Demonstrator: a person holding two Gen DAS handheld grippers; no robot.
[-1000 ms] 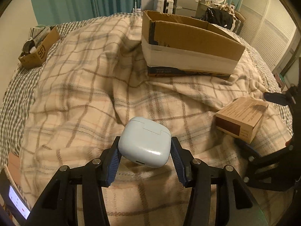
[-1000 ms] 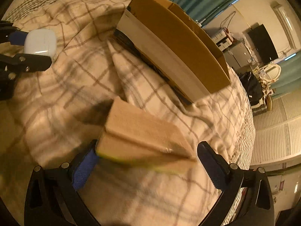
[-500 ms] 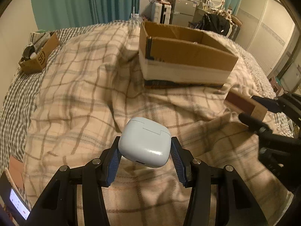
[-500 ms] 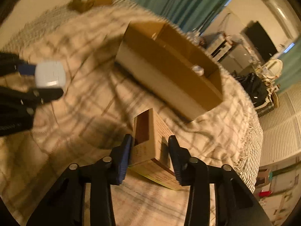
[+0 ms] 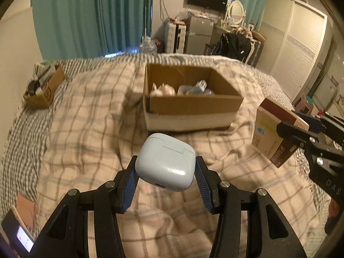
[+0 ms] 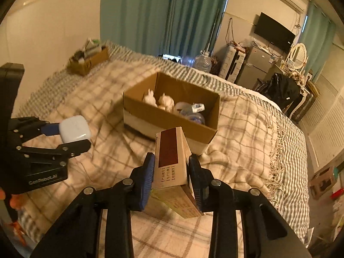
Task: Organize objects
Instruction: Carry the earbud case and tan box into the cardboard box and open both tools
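Pale-blue earbud case sits clamped in the left claw; the right claw grips a small carton, both held above the bed, likely bound for the far cardboard box.
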